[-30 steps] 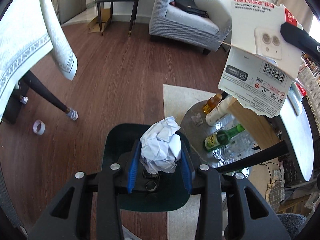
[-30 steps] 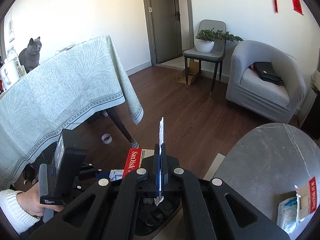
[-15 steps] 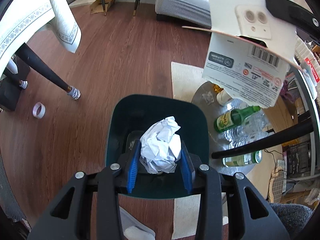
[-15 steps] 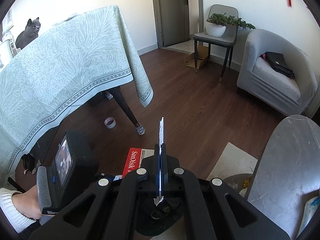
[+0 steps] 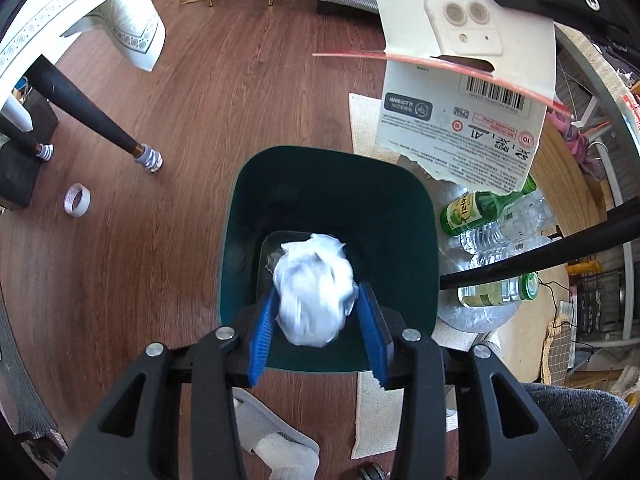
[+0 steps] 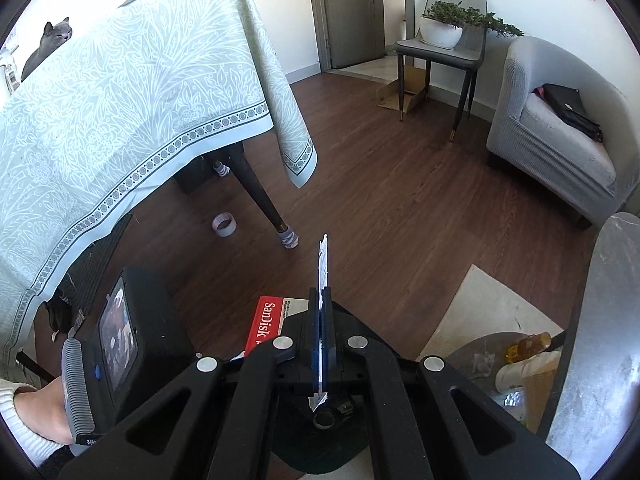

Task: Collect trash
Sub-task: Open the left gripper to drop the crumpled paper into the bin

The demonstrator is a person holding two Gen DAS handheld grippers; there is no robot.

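A crumpled white paper ball (image 5: pixel 314 296) hangs blurred between the blue pads of my left gripper (image 5: pixel 316 302), straight above a dark green bin (image 5: pixel 328 176) on the floor. The jaws are opening, and a gap shows between the ball and the right pad. My right gripper (image 6: pixel 321 296) is shut on a torn white and red memory-card package (image 6: pixel 322 264), seen edge-on in the right wrist view. In the left wrist view that package (image 5: pixel 460 92) hangs over the bin's far right rim. The bin (image 6: pixel 320 452) lies under the right gripper.
A table with a pale green cloth (image 6: pixel 120 112) and dark legs stands at the left, with a tape roll (image 5: pixel 77 199) on the floor. Bottles (image 5: pixel 480 208) lie under a round table right of the bin. A grey armchair (image 6: pixel 560 136) and a cat (image 6: pixel 52 44) are farther off. A socked foot (image 5: pixel 280 452) is near.
Both grippers have sunk toward the bin, which now fills more of the view. The left jaws have widened and the paper ball has gone blurred, slipping between the pads.
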